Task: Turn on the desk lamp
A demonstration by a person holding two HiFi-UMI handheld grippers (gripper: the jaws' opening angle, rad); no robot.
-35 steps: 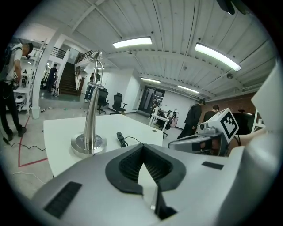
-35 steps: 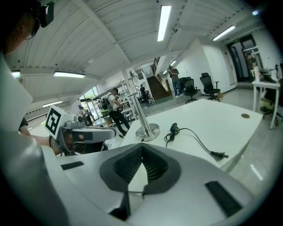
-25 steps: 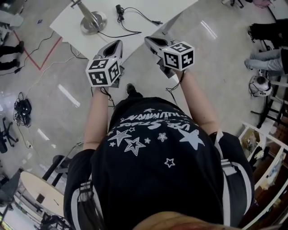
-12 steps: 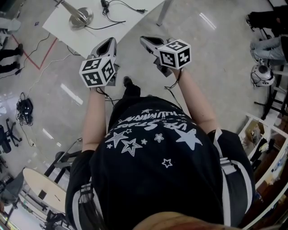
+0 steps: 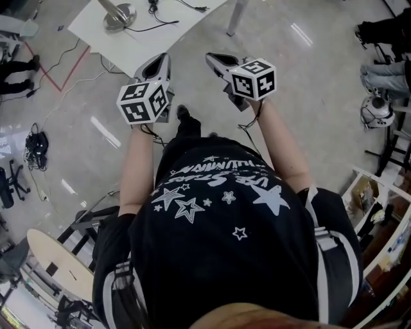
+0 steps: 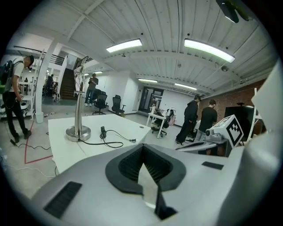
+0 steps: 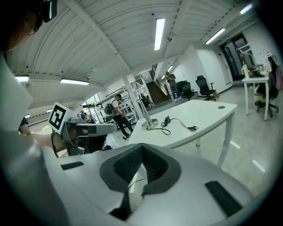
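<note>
The desk lamp (image 5: pixel 119 15) stands on a white table (image 5: pixel 106 38) at the top left of the head view, showing a round metal base and a thin pole. Its black cord (image 6: pixel 110 142) with an inline switch (image 6: pixel 102 131) lies loose, the plug (image 6: pixel 132 141) unplugged on the tabletop. My left gripper (image 5: pixel 159 65) and right gripper (image 5: pixel 216 62) are held out side by side over the floor, short of the table's near edge. Both are shut on nothing. The lamp (image 7: pixel 148 122) appears far off in the right gripper view.
Cables and red tape (image 5: pixel 58 77) mark the floor left of the table. People stand in the background (image 6: pixel 193 119), and more sit at the right (image 5: pixel 385 71). Office chairs (image 6: pixel 102 102) and another desk (image 7: pixel 258 84) stand further off.
The table and lamp have slid up and a little left in the head view and look smaller. Both grippers stay shut and side by side.
</note>
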